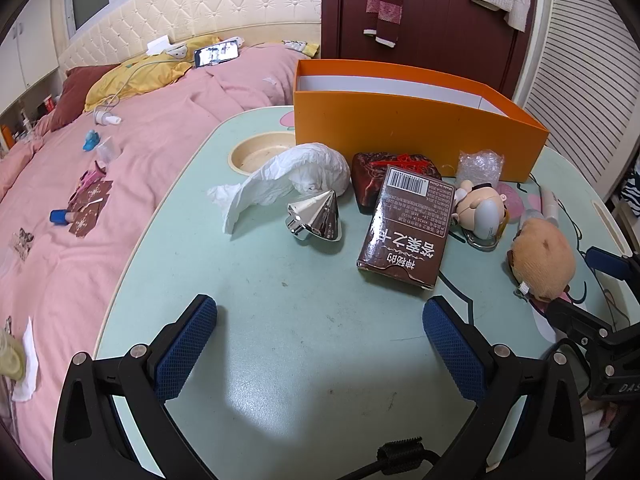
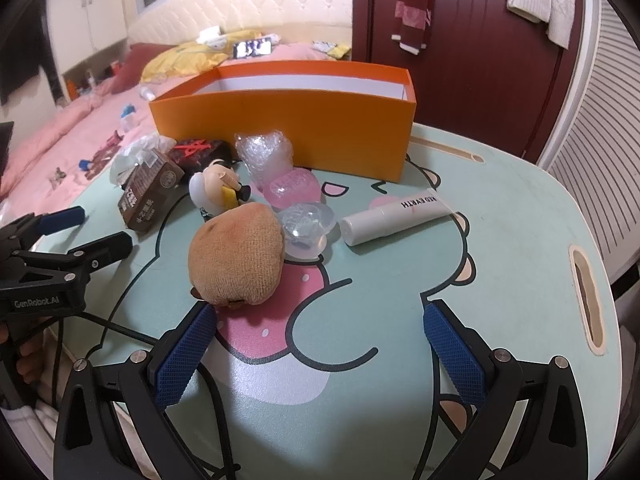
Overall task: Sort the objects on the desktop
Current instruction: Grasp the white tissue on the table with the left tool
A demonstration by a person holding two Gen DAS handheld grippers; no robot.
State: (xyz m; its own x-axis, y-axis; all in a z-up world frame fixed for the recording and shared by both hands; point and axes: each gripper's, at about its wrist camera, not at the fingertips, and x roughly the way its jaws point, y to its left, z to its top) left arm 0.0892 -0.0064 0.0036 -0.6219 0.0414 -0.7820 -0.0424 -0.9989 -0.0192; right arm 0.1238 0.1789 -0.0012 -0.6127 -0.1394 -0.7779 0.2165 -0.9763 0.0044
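The inside floor of the orange box (image 2: 288, 136) is lying hidden behind its near wall, so its contents cannot be told. The brown plush toy (image 2: 236, 256) is facing away, just ahead of the right gripper (image 2: 320, 344)'s left finger, and its face is not showing. The right gripper is hovering with its blue, cross-hatched pads spread wide over the pale green cartoon-printed table (image 2: 520, 216), gripping nothing. Ahead and to its right a smooth white tube (image 2: 394, 216) is lying on its side; clear and pink moulded plastic pieces, perhaps suction cups, are sitting between tube and plush.

The left gripper (image 1: 320, 344) is likewise standing open and empty. Straight ahead of it a brown card box (image 1: 404, 228) is lying flat, with a shiny silver cone (image 1: 316, 218) and crumpled white tissue (image 1: 288, 178) ahead to its left.
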